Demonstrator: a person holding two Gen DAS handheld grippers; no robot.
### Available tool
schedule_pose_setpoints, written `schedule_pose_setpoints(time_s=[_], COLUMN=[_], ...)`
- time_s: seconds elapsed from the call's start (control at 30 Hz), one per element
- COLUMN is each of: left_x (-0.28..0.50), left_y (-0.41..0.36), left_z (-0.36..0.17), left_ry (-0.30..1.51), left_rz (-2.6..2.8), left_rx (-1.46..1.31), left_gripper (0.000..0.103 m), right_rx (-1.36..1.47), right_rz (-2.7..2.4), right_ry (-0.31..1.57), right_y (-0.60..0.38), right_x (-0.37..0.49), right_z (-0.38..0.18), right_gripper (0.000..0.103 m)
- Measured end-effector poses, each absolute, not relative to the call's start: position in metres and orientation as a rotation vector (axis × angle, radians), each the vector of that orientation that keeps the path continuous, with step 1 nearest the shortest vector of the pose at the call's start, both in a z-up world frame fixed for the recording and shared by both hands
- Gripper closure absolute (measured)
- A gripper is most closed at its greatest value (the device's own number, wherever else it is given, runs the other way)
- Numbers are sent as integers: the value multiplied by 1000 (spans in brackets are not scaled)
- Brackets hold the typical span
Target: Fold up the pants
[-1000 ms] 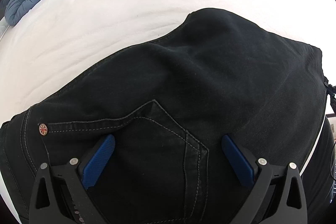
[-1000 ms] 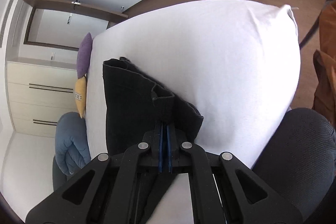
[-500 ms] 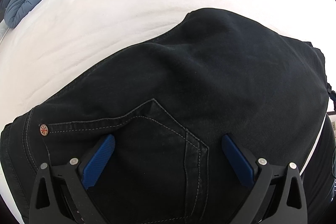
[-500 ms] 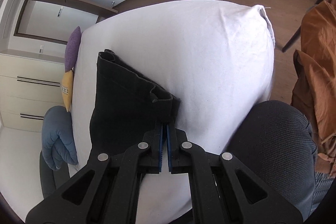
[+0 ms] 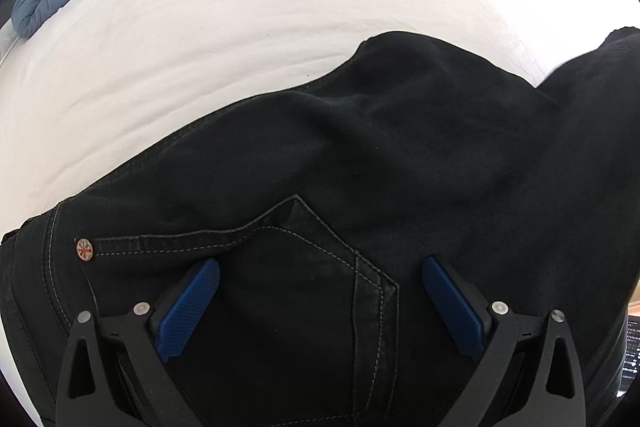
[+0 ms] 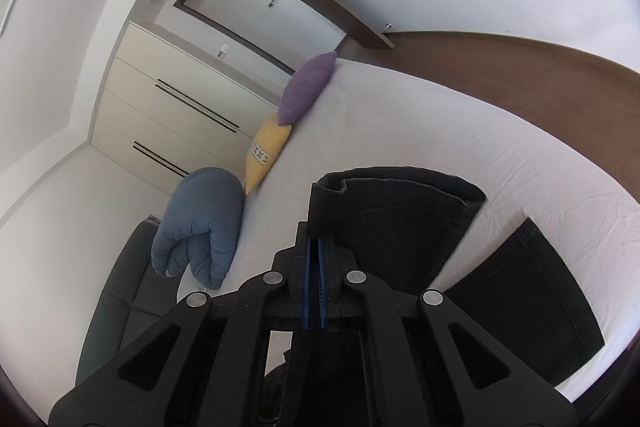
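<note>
Pants [image 5: 360, 167] are lying on the bed [image 5: 240, 27], filling the lower frame. Right tongs [image 6: 314, 287] are clamping a lifted leg hem; left tongs [image 5: 320, 303] are spread wide over the pocket. Folding looks barely begun.

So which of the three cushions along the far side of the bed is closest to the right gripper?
The blue cushion, the puffy folded one. It lies closer to the right gripper than the yellow cushion and purple cushion beyond it.
</note>
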State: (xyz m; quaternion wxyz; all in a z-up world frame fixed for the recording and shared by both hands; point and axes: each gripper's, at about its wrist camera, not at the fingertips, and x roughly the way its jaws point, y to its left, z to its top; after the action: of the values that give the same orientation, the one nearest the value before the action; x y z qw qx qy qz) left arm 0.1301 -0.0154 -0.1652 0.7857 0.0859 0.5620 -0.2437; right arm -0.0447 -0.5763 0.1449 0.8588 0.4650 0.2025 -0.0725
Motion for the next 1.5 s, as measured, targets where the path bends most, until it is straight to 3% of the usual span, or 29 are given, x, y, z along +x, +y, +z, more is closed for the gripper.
schedule_pose_setpoints(time_s=[0.27, 0.37, 1.13, 1.27, 1.33, 1.37, 1.5], left_x=[125, 126, 124, 120, 115, 112, 104], left_y=[-24, -24, -23, -30, -31, -30, -20], left_z=[-169, -169, -168, -164, -159, -155, -140], left_ry=[1208, 1218, 1162, 1153, 1144, 1135, 1075], left_rz=[-526, -528, -550, -513, -516, -519, -514], left_rx=[241, 252, 246, 255, 265, 265, 214], left_gripper=[0, 0, 0, 0, 0, 0, 0], right_rx=[1314, 1404, 1328, 1292, 1224, 1206, 1012], right_rz=[-461, -507, -551, -613, -700, -709, -482], right_ry=[561, 557, 604, 618, 622, 607, 625], right_y=[-609, -606, -591, -592, -595, -596, -574], right_x=[-154, -181, -178, -192, -202, -204, -148], right_z=[-12, -46, -57, -41, -24, -15, 31], right_gripper=[101, 101, 100, 88, 70, 56, 56])
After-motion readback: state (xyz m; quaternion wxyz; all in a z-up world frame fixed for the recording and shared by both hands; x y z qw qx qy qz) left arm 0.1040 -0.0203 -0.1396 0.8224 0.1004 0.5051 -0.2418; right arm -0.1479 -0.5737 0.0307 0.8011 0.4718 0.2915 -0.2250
